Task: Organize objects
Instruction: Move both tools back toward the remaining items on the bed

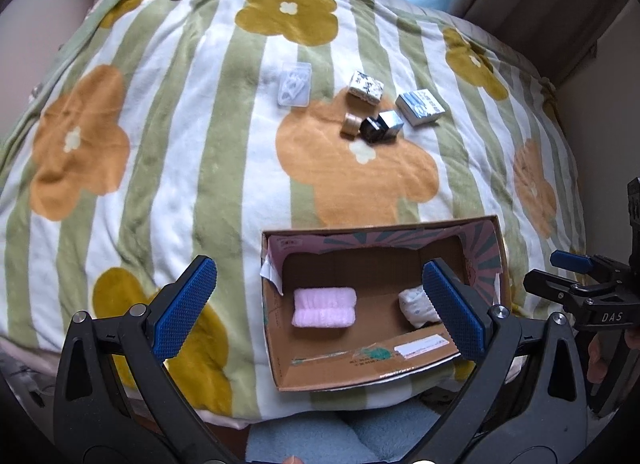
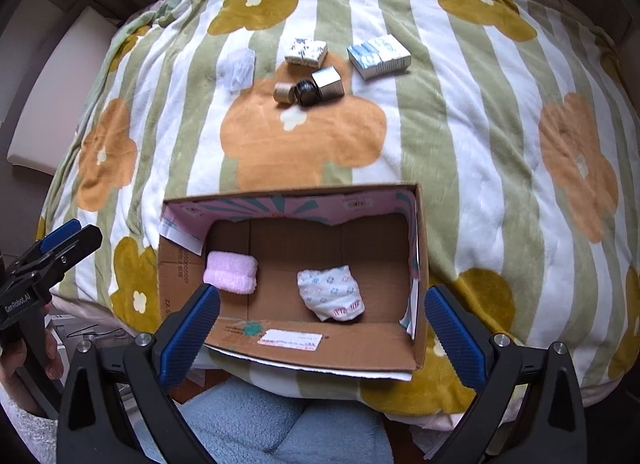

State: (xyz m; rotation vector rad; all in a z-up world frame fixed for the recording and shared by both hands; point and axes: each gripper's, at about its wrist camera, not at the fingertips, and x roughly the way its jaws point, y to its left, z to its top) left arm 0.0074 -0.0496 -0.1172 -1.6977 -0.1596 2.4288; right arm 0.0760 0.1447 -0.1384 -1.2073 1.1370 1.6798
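Note:
An open cardboard box (image 1: pixel 484 248) (image 2: pixel 420 264) lies on a flowered blanket near me. Inside are a pink rolled cloth (image 1: pixel 324 307) (image 2: pixel 231 272) and a white patterned cloth (image 1: pixel 416 304) (image 2: pixel 330 291). Farther off lie a clear plastic case (image 1: pixel 295 84) (image 2: pixel 239 68), a white patterned box (image 1: pixel 366 87) (image 2: pixel 306 51), a blue-white box (image 1: pixel 421 106) (image 2: pixel 379 55), a silver cube (image 1: pixel 391 123) (image 2: pixel 328 82), a black jar (image 1: pixel 371 129) (image 2: pixel 306 93) and a tan roll (image 1: pixel 351 124) (image 2: pixel 283 92). My left gripper (image 1: pixel 320 304) is open and empty over the box's near side. My right gripper (image 2: pixel 322 324) is open and empty above the box's front.
The striped flowered blanket (image 1: pixel 180 144) (image 2: pixel 480 144) covers a rounded surface that drops off on all sides. A pale blue fleece (image 2: pixel 280 424) lies below the near edge. The right gripper shows at the right edge of the left wrist view (image 1: pixel 584 284); the left gripper shows in the right wrist view (image 2: pixel 52 248).

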